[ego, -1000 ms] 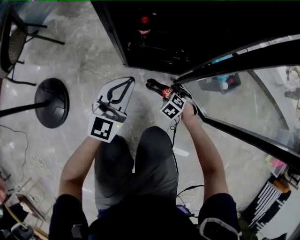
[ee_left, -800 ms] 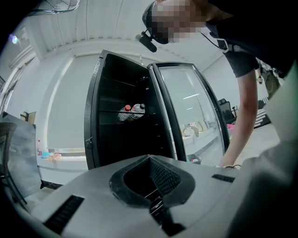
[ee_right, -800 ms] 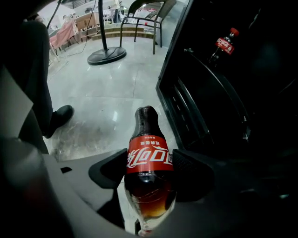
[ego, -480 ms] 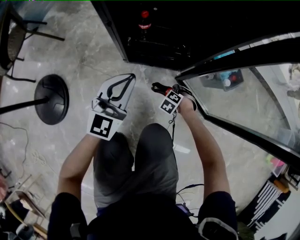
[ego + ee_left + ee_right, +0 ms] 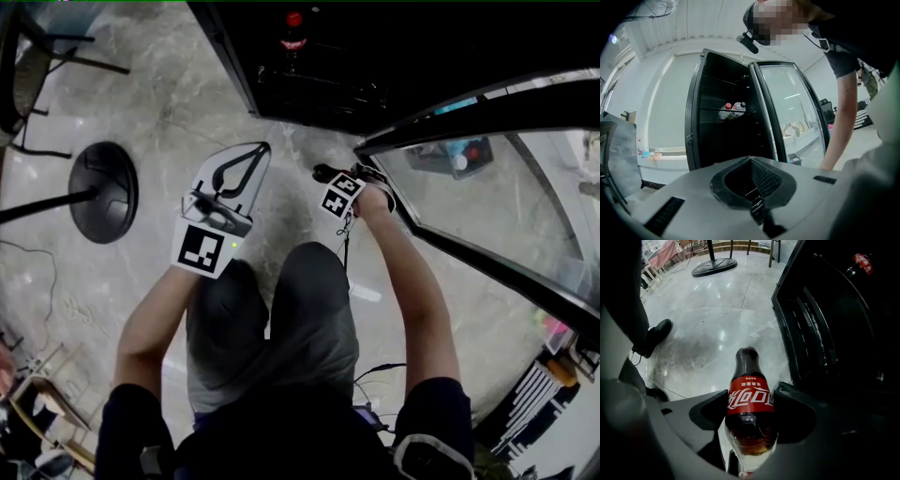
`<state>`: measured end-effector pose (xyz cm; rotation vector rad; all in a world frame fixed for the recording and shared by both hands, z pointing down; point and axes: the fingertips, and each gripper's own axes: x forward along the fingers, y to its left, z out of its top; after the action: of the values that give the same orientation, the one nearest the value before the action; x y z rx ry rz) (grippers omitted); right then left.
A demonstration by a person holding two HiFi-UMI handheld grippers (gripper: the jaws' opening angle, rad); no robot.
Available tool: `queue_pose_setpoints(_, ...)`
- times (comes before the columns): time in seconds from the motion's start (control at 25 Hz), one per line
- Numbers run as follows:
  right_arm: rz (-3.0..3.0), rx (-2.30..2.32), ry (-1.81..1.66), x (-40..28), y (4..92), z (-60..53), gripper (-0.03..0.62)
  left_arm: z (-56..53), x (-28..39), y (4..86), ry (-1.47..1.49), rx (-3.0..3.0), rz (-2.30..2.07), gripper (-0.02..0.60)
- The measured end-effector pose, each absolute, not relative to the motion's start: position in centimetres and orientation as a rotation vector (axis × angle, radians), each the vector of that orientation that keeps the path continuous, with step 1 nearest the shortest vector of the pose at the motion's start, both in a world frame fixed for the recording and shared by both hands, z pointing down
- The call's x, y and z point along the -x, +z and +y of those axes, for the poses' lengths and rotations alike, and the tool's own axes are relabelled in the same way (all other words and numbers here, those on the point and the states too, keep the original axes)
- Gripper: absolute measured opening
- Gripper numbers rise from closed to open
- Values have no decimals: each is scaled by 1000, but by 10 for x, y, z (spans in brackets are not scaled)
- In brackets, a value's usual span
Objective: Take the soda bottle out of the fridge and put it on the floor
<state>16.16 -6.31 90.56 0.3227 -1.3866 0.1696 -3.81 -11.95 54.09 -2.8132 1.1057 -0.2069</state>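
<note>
My right gripper is shut on a dark soda bottle with a red label, held by its upper body with the base pointing away, over the grey marble floor. In the head view this gripper hangs in front of the open black fridge, beside its glass door. Another red-capped bottle stands inside the fridge. My left gripper is shut on nothing, held to the left over the floor. The left gripper view looks at the fridge with two bottles on a shelf.
A round black stand base lies on the floor at the left, with a chair beyond it. The person's knees fill the middle of the head view. A black shoe rests on the floor left of the held bottle.
My right gripper has shifted slightly right and away with the bottle, which now shows less from under the marker cube. The left gripper has barely moved.
</note>
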Motion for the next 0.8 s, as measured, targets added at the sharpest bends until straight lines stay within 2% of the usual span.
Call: queue_pose_setpoints(0.8,-1150,-174,94,-166,922,-64,324,-114,45,547,-208,2805,1116,21)
